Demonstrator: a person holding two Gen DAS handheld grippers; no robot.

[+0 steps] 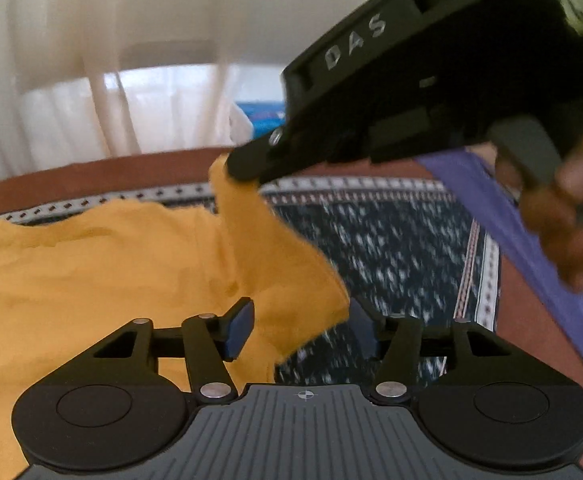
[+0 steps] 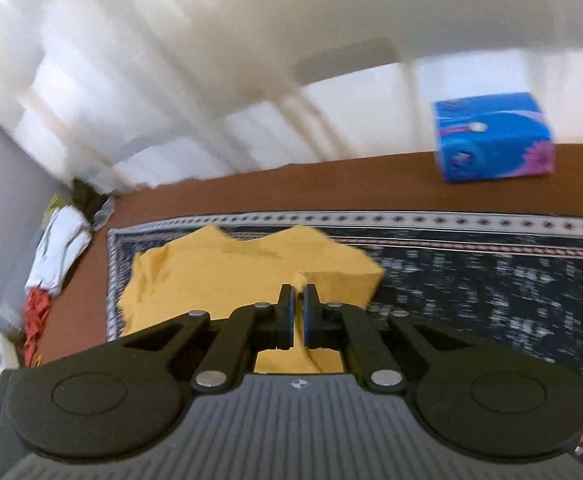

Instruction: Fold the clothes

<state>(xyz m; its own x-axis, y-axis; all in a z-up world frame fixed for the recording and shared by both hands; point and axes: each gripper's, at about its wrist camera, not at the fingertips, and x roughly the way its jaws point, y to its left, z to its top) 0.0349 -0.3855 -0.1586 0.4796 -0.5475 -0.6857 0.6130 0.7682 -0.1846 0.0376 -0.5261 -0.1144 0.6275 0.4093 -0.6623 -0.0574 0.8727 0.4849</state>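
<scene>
My right tool (image 2: pixel 298 308) is clamped on a fold of the yellow garment (image 2: pixel 227 268), lifting its right edge off the patterned mat (image 2: pixel 491 280) on the tabletop (image 2: pixel 291 188). My left tool (image 1: pixel 303 328) stands apart, gripping nothing, over the garment's near right corner. A blue box (image 2: pixel 491 136) sits far right.

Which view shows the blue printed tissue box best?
The right wrist view: the blue printed tissue box stands whole on the brown table, beyond the patterned dark cloth. The left wrist view shows only a blue sliver; the right tongs hide the rest.
</scene>
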